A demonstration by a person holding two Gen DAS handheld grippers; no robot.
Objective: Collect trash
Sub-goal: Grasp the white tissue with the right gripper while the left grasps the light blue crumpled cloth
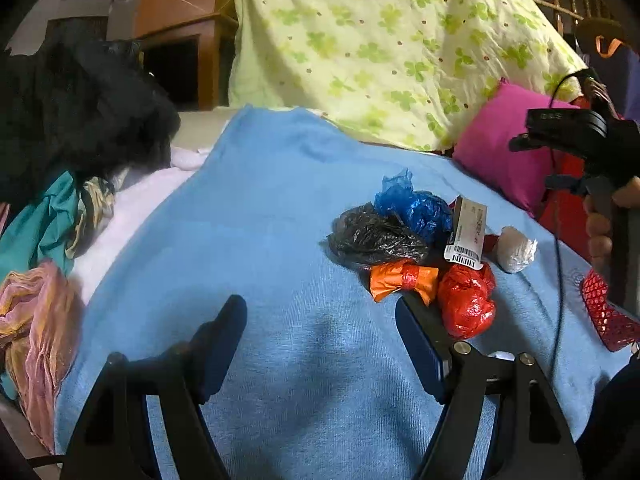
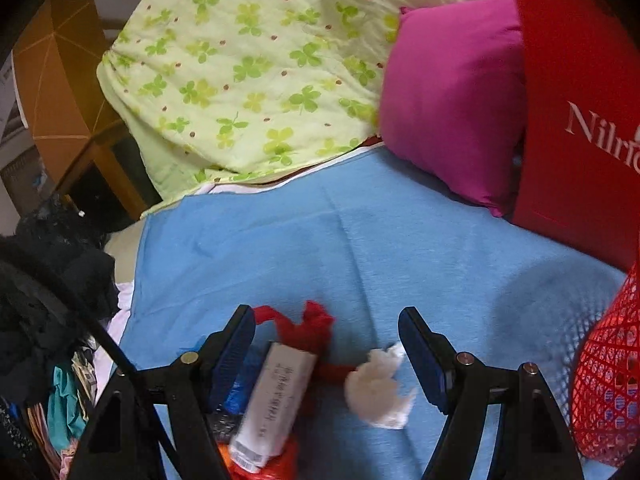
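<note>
— Trash sits in a small heap on the blue blanket [image 1: 280, 208]: a crumpled black bag [image 1: 374, 238], a blue bag [image 1: 416, 206], an orange twist of plastic [image 1: 400, 280], a red bag [image 1: 466, 304], a white carton with a barcode [image 1: 468, 236] and a wad of white tissue [image 1: 516, 254].

— And the grippers?

— Left gripper [image 1: 320, 320] has its jaws wide apart over bare blanket, holding nothing; the heap lies just past its right finger. Right gripper [image 2: 326, 334] is also wide open and empty, with the carton [image 2: 276, 396] and the tissue [image 2: 378, 388] lying between its fingers, untouched as far as I can see.

— Anything nearby?

— A red mesh basket [image 2: 604, 392] at the right edge, a magenta pillow [image 2: 452, 96], and a clover-print quilt [image 2: 248, 68] behind.
</note>
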